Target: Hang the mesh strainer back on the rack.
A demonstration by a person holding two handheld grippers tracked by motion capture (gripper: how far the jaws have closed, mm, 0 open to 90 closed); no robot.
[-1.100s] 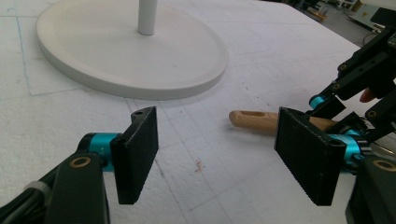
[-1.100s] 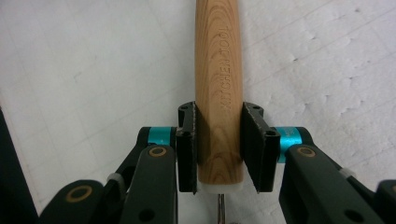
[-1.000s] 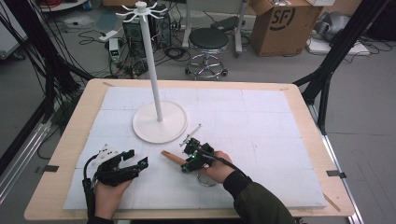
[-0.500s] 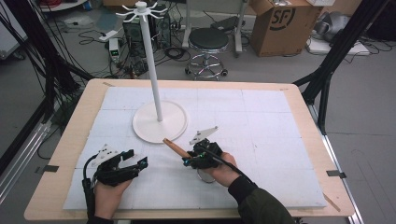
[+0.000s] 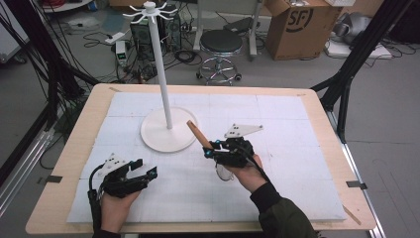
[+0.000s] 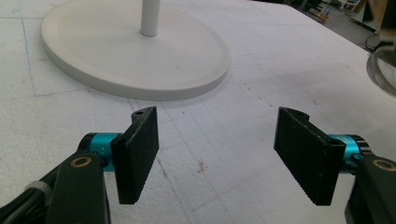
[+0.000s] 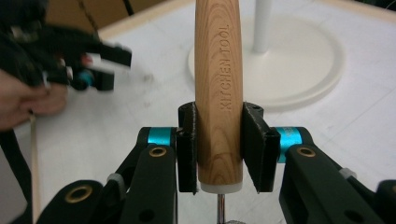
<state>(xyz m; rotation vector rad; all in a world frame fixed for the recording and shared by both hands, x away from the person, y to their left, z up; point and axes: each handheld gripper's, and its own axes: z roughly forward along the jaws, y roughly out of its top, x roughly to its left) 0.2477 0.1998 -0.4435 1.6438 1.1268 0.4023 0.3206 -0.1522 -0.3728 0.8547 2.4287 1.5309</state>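
My right gripper point(image 5: 211, 149) is shut on the light wooden handle point(image 5: 198, 133) of a kitchen tool, held above the white mat in front of the stand. In the right gripper view the handle point(image 7: 218, 79), stamped KITCHEN TOOL, stands between the gripper's point(image 7: 218, 144) pads. A thin metal shaft leaves its lower end. The tool's round metal head point(image 5: 222, 172) hangs below the hand, and its rim point(image 6: 384, 70) shows at the right edge of the left gripper view. My left gripper point(image 5: 144, 167) rests on the mat at the near left, open, with bare mat between its jaws point(image 6: 217, 154).
A white stand with a round base point(image 5: 166, 138) and a tall pole point(image 5: 161, 74) topped with hooks rises at the mat's middle back. The base point(image 6: 130, 51) lies just beyond my left gripper. A white foam mat point(image 5: 297, 163) covers the wooden table point(image 5: 337, 148).
My right gripper has risen and moved away from the person toward the stand, carrying the tool; the handle's tip now points up near the base. The left gripper has stayed put.
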